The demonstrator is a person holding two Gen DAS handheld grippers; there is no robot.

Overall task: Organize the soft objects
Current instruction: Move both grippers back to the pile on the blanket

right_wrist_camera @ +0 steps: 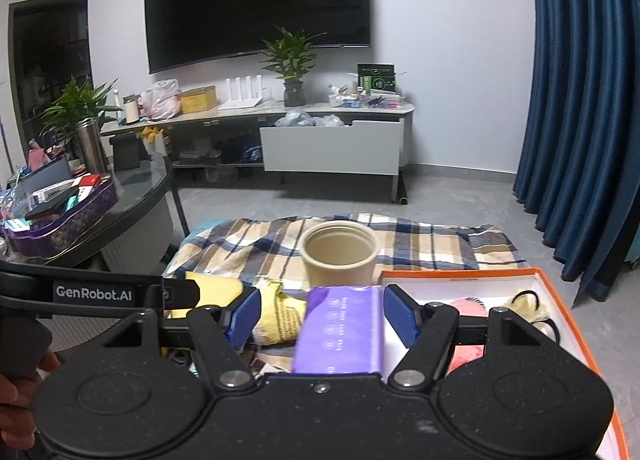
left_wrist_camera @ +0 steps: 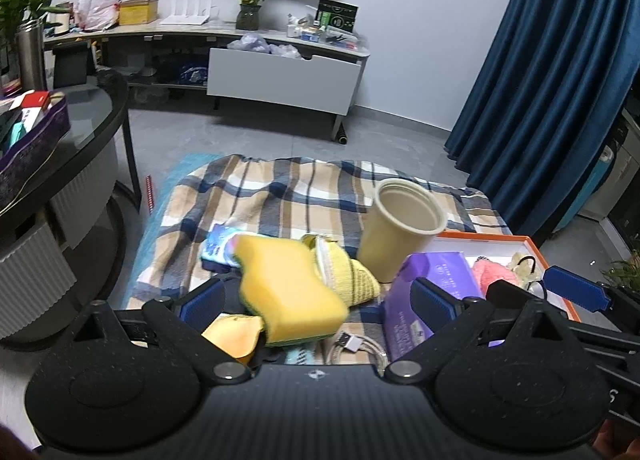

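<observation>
In the left wrist view my left gripper (left_wrist_camera: 318, 304) is open; a blurred yellow sponge (left_wrist_camera: 292, 292) with a green underside lies between its blue pads, touching neither. A yellow knitted cloth (left_wrist_camera: 352, 272) lies beside it. A purple tissue pack (left_wrist_camera: 432, 300) leans on the orange-rimmed box (left_wrist_camera: 532, 248), which holds a pink fluffy item (left_wrist_camera: 490, 272) and a cream hair tie (left_wrist_camera: 522, 262). In the right wrist view my right gripper (right_wrist_camera: 322, 318) is open, its pads on either side of the purple pack (right_wrist_camera: 340, 330), apart from it. The yellow cloth (right_wrist_camera: 278, 314) is to its left.
A beige cup (left_wrist_camera: 402, 227) stands upright on the plaid blanket (left_wrist_camera: 260, 195); it also shows in the right wrist view (right_wrist_camera: 338, 254). A blue packet (left_wrist_camera: 218, 246), a white cable (left_wrist_camera: 352, 346) and a yellow scrap (left_wrist_camera: 234, 334) lie nearby. A dark glass table (left_wrist_camera: 92, 115) is at left.
</observation>
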